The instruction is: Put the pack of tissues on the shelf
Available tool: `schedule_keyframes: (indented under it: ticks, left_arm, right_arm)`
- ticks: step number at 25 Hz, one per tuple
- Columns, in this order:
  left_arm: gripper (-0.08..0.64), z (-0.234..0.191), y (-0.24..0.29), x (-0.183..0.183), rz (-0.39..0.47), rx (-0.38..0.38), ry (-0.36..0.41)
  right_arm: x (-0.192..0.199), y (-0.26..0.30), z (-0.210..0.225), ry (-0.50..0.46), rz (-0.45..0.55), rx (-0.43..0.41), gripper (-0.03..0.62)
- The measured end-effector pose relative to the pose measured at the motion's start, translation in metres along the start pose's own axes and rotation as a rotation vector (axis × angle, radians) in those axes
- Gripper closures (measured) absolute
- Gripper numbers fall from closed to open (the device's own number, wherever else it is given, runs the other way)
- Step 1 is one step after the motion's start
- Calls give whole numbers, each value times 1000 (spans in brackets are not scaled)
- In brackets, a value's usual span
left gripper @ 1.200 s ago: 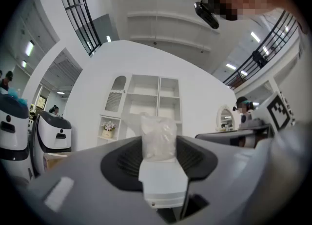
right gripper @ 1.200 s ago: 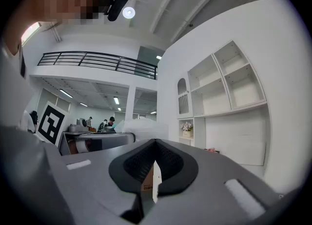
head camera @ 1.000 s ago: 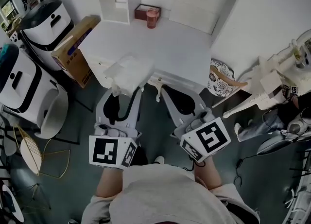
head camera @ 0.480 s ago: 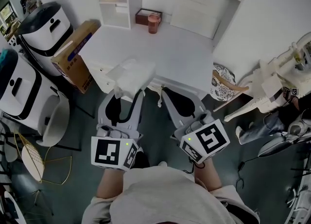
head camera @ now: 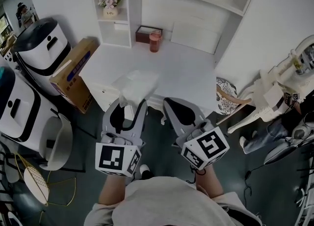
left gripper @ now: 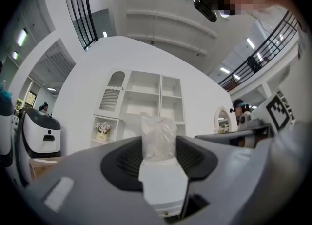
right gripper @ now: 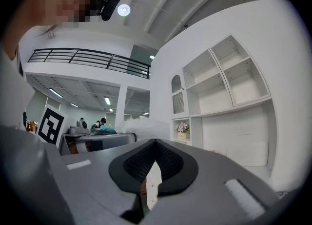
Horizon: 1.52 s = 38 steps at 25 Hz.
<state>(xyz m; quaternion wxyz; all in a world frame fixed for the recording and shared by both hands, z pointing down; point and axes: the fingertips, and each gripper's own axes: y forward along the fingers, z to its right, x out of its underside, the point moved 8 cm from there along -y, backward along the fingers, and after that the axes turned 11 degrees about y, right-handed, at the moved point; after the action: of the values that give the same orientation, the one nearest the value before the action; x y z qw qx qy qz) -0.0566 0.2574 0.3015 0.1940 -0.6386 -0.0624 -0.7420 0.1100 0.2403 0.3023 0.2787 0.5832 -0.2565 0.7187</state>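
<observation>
Over the white desk [head camera: 189, 75], left gripper [head camera: 128, 106] holds the tissue pack [head camera: 137, 83] forward.

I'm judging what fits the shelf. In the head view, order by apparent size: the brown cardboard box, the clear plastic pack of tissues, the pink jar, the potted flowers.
1. Brown cardboard box, largest.
2. Clear plastic pack of tissues, though nearer the camera.
3. Pink jar and potted flowers look too alike to rank.

Large indoor hall used as a lab: a white mock-room corner with shelves [head camera: 116, 23] and desk [head camera: 176, 73], black-and-white machines [head camera: 40, 39], cardboard box [head camera: 73, 72], mezzanine railing [right gripper: 83, 58].
</observation>
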Motion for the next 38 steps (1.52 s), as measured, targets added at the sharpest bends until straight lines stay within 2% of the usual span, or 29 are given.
schedule_keyframes:
  ticks: [8, 15, 25, 38]
  left_arm:
    - [367, -37, 16, 7, 18, 53, 10]
    - [367, -50, 31, 15, 12, 70, -16]
    - [367, -65, 69, 32, 12, 51, -5]
    - [367, -98, 180, 43, 13, 45, -2]
  right_arm:
    - [2, 36, -7, 1, 17, 40, 592]
    - [6, 51, 0, 9, 2, 68, 592]
    - [12, 86, 35, 17, 4, 54, 591]
    - [-18, 165, 119, 9, 13, 43, 591]
